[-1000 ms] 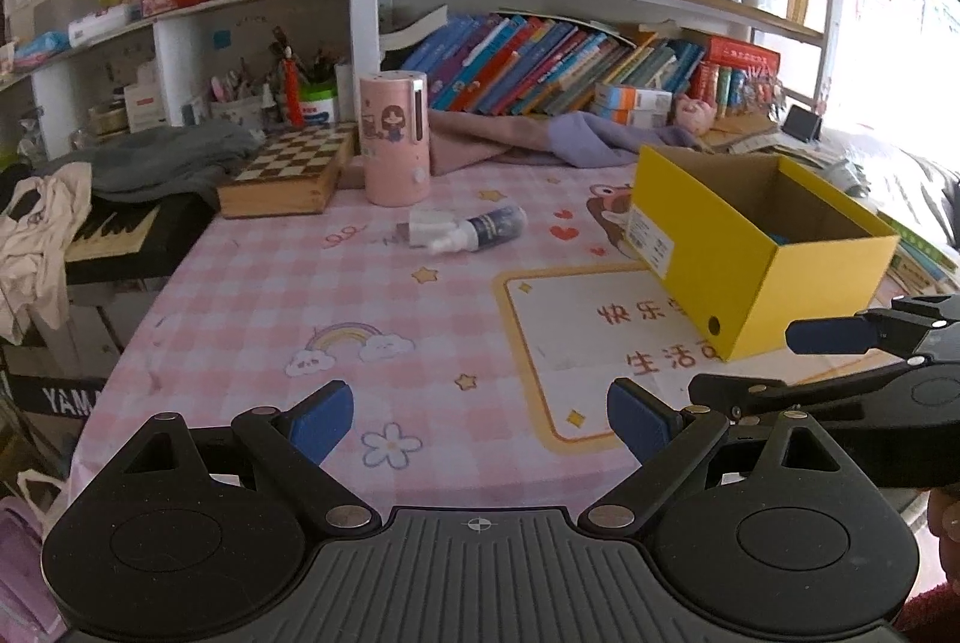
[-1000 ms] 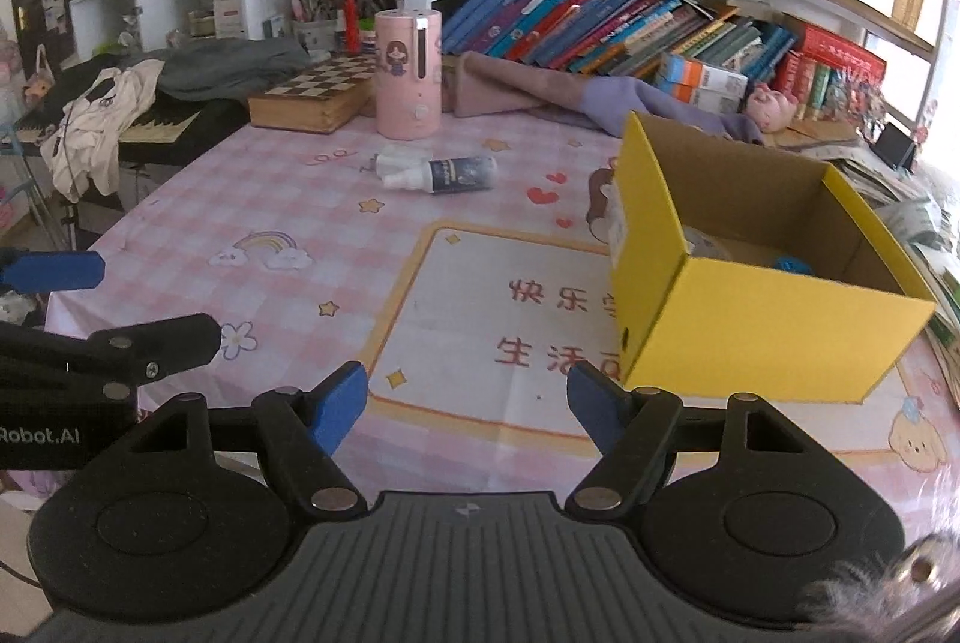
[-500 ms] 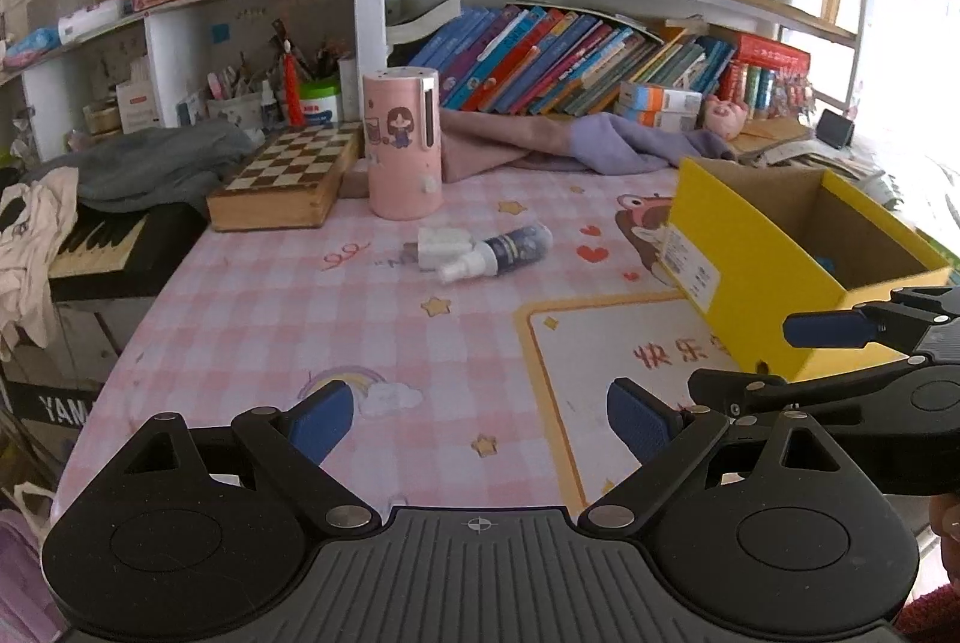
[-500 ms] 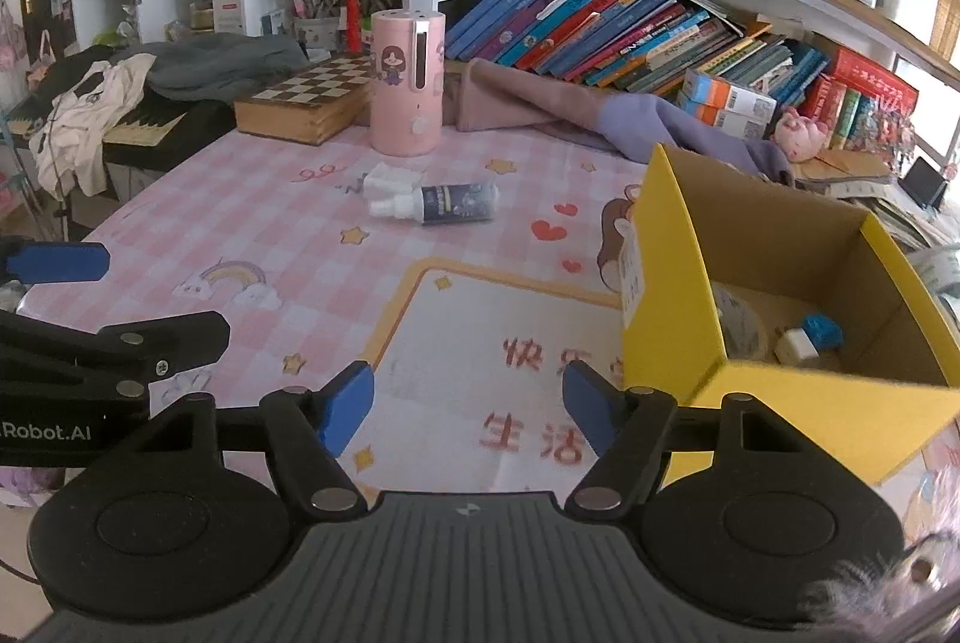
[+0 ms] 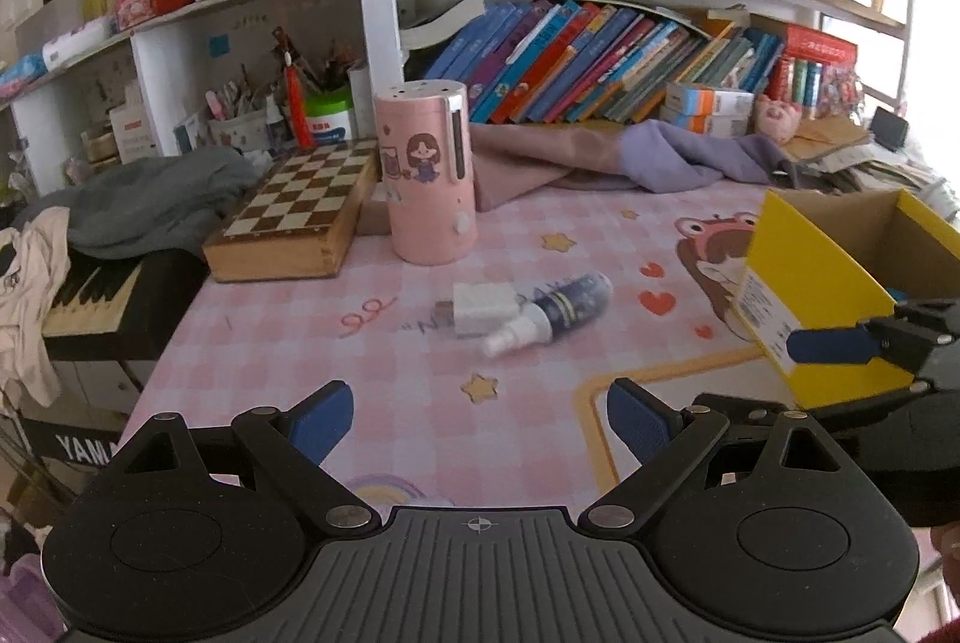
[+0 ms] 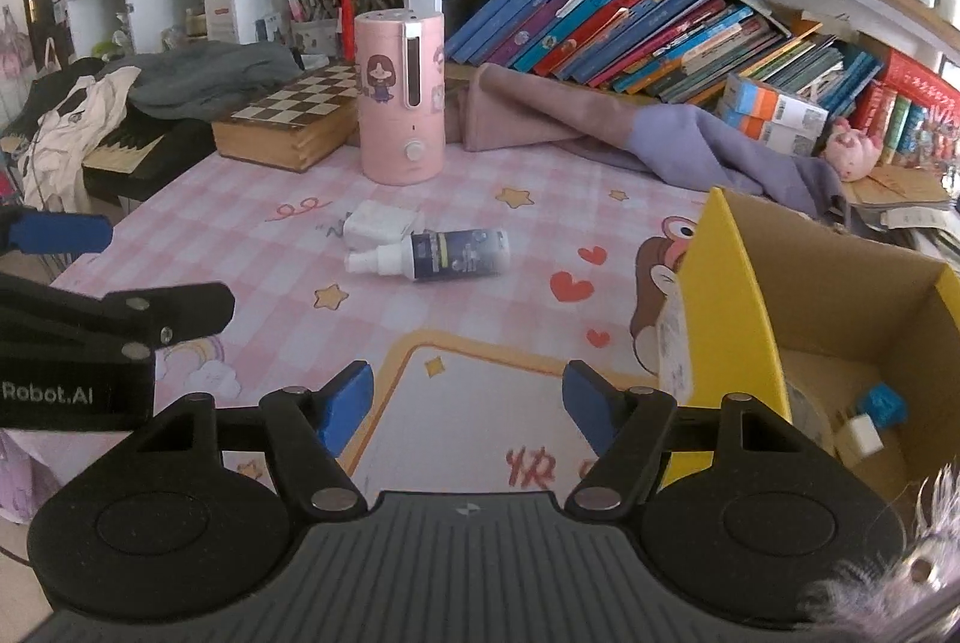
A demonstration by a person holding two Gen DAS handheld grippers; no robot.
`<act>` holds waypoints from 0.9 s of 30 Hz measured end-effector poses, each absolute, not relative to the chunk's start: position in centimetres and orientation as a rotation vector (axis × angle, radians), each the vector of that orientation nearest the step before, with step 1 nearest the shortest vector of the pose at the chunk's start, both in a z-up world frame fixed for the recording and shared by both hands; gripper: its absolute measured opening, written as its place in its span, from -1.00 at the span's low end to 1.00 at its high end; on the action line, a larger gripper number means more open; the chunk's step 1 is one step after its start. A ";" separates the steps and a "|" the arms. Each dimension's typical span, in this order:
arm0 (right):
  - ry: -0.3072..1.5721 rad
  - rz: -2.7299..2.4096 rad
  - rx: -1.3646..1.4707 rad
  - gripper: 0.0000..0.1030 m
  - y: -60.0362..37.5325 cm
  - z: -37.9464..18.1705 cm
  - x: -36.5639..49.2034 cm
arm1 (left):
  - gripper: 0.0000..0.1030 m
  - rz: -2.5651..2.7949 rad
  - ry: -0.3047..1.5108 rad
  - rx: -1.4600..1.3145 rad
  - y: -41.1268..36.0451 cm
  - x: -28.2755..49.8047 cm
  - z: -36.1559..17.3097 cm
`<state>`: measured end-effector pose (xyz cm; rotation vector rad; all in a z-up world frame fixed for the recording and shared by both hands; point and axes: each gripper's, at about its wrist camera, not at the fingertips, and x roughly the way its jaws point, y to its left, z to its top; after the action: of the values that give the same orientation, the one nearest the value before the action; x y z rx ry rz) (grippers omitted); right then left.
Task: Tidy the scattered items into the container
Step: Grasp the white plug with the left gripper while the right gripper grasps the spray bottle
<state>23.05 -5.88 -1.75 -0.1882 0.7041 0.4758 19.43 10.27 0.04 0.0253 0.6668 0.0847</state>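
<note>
A dark blue spray bottle [image 5: 549, 312] [image 6: 441, 254] lies on its side on the pink checked tablecloth, touching a white charger block [image 5: 483, 308] [image 6: 379, 222]. The yellow cardboard box [image 5: 822, 283] [image 6: 729, 319] stands open at the right, with a small blue item [image 6: 882, 403] and a white cube [image 6: 861, 433] inside. My left gripper [image 5: 477, 418] is open and empty, short of the bottle. My right gripper [image 6: 468, 403] is open and empty, beside the box's near corner.
A pink cylindrical humidifier [image 5: 427, 178] stands behind the bottle. A wooden chess box [image 5: 294, 217] lies at the back left. Pink and purple cloths [image 5: 630, 160] lie before the bookshelf. A keyboard [image 5: 90, 283] sits past the table's left edge.
Both grippers have moved forward over the table towards the bottle and charger, which now look larger and closer. Both stay open. The box interior has come into the right wrist view.
</note>
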 end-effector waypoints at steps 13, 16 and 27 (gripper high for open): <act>0.866 0.420 0.060 0.33 -2.3 -3.9 32.2 | 0.82 0.184 0.707 0.009 12.6 22.9 -0.5; 0.895 0.362 0.130 0.26 -1.3 -4.6 34.5 | 0.82 0.203 0.712 0.011 13.0 23.3 -0.4; 0.912 0.270 0.038 0.21 1.4 -7.7 38.8 | 0.82 0.225 0.746 0.024 14.1 25.0 -0.9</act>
<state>38.85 1.41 -7.65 0.0381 0.9118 0.2697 25.02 14.05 -0.89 0.0243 0.7455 0.2247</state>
